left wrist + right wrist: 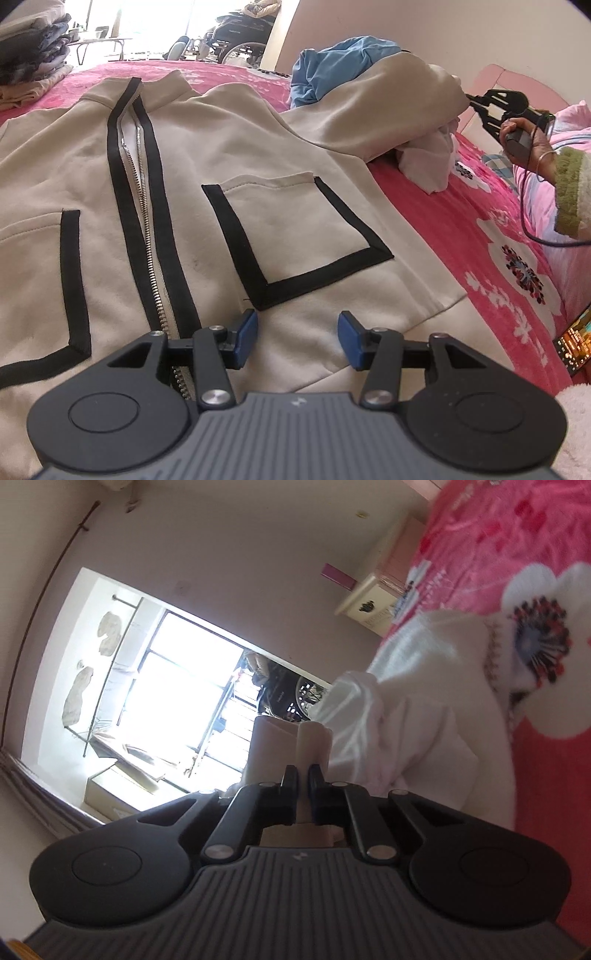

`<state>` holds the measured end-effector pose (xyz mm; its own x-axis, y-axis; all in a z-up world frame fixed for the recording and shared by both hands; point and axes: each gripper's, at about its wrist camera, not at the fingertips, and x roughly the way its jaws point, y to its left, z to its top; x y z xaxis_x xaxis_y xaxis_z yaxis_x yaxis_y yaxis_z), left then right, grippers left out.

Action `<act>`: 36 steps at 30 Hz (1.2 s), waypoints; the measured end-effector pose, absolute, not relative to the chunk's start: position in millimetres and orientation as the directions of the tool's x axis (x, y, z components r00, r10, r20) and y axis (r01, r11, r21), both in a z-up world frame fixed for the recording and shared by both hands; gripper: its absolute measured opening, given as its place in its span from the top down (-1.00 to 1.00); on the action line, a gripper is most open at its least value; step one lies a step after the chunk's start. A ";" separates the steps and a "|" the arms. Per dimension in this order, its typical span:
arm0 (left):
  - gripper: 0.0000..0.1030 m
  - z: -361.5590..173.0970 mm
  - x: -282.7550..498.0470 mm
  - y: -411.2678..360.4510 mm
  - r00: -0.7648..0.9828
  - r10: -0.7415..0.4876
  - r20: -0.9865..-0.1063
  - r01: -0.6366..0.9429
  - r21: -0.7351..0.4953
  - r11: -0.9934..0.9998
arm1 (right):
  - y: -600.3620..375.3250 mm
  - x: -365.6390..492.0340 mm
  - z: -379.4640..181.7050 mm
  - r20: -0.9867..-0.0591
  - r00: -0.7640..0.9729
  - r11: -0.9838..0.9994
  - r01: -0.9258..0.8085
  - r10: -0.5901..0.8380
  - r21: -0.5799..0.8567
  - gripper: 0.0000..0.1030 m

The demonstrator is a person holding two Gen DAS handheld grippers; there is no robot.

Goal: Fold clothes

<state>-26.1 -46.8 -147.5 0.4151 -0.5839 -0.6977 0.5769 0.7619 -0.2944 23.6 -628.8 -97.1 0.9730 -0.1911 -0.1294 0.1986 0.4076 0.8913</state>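
A cream jacket (192,192) with black trim lies flat on the bed (461,229), front side up. Its zipper (146,236) runs up the middle and is partly open at the top. A pocket (295,229) with a black edge sits at 12 o'clock from the left gripper (297,339). That gripper hovers low over the jacket's bottom edge. Its blue pads (247,338) are apart, with nothing between them.

At 2 o'clock in the left view, the jacket's sleeve (388,110) is lifted off the bed. The right gripper (303,775) has the sleeve end pinched. A hand (524,142) in a green cuff holds that gripper. In the right view, its jaws are close together on a fold of cream cloth (291,746).

A blue garment (332,66) lies at 1 o'clock behind the sleeve. A white cloth (428,162) lies under the sleeve on the pink flowered cover. A stack of folded clothes (33,55) sits at 10 o'clock. A phone (576,343) with a lit screen lies at 3 o'clock on the bed edge.
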 end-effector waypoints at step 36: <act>0.06 -75.3 -40.9 196.7 0.751 -0.352 -0.559 0.098 -0.432 0.896 | -116.1 47.5 -88.3 -0.451 0.656 0.756 -0.295 0.605 0.585 0.62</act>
